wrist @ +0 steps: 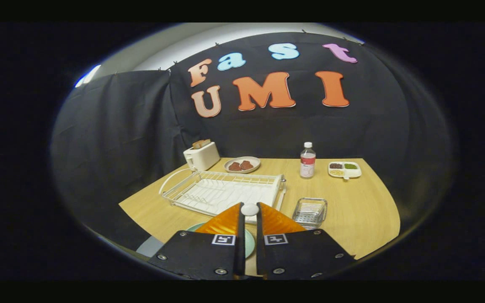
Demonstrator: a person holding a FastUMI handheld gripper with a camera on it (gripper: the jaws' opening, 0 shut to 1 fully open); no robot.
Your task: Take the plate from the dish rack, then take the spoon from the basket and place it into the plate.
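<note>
Fingers nearly pressed together on the gripper (249, 209), pinching a small white rounded thing, likely the spoon (249, 209), at their tips. Directly beneath the fingers lies the pale green plate (249, 244), smooth and round, on the wooden table (352, 202). My call: lower gently over the plate's middle, then release. At two o'clock sits the wire mesh basket (309, 211); at eleven, the white wire dish rack (221, 191).

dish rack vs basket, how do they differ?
The dish rack is white, wide and low, with a looped handle, beyond the fingers. The basket is smaller, bare metal, boxy, just right of them. Both are wire, on the table. The gripper grips a small white thing.
</note>
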